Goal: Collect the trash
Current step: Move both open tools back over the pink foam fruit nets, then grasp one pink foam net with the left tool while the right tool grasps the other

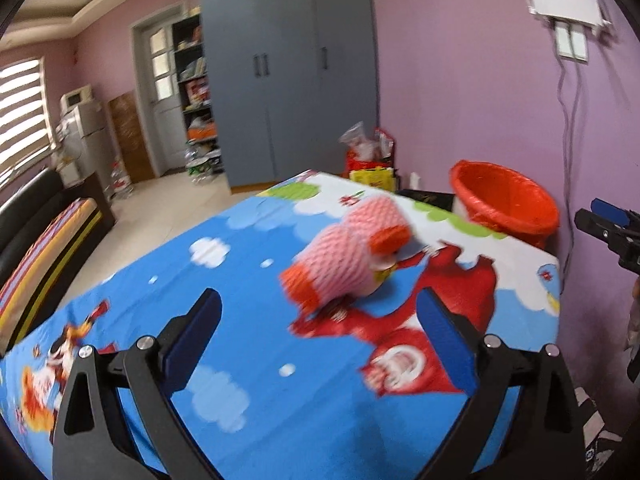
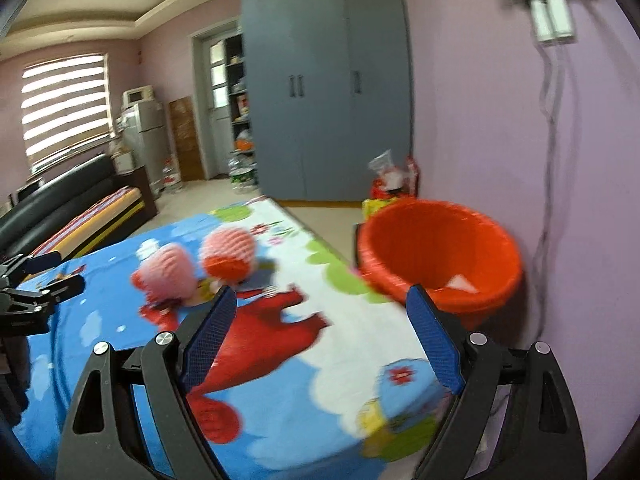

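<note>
Two pink foam fruit nets with orange parts lie side by side on the cartoon tablecloth (image 1: 224, 272), blurred by motion: the nearer net (image 1: 344, 268) and the farther net (image 1: 380, 210). My left gripper (image 1: 320, 298) stands open just short of the nearer net, and nothing is between its blue pads. From the right wrist the nets (image 2: 168, 268) (image 2: 228, 246) lie left of centre. My right gripper (image 2: 322, 294) is open and empty above the table's right part, close to the red bin (image 2: 440, 248). A white scrap (image 2: 460, 282) lies inside the bin.
The red bin (image 1: 504, 204) stands past the table's far right corner against the purple wall. Bags and boxes (image 1: 368, 152) sit on the floor behind it by a grey wardrobe (image 1: 288, 72). A black sofa (image 1: 40, 216) is at the left. Cables (image 1: 568, 92) hang down the wall.
</note>
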Tool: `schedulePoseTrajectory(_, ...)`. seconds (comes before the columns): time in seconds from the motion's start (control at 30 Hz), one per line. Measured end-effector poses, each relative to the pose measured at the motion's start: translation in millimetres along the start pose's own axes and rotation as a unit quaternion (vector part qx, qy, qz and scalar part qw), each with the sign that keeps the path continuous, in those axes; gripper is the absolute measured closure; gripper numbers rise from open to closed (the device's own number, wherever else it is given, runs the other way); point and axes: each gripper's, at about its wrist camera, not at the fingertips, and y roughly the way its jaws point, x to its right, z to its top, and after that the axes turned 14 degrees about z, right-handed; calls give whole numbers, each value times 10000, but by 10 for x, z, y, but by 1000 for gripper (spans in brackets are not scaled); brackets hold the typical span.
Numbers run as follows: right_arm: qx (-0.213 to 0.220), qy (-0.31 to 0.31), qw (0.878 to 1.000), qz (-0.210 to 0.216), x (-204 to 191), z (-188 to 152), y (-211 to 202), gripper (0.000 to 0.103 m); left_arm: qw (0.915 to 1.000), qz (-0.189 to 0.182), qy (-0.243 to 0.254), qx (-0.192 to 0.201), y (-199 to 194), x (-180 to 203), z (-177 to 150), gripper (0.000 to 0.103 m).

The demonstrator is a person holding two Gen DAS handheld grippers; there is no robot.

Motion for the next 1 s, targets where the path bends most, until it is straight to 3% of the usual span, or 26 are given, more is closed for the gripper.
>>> schedulePoseTrajectory(0.23, -335, -122, 9987, 377, -401, -40, 290, 21, 9997, 75, -205, -141, 100, -203, -87, 8)
schedulePoseTrajectory(0.57, -588, -173, 9967, 536, -379, 108, 792, 21, 9994, -157, -136, -292, 566, -25, 65, 8)
schedulePoseTrajectory(1.0, -959, -70, 9885, 1165, -332, 501, 2104, 21, 9986, -252, -200, -417, 938, 22, 152, 8)
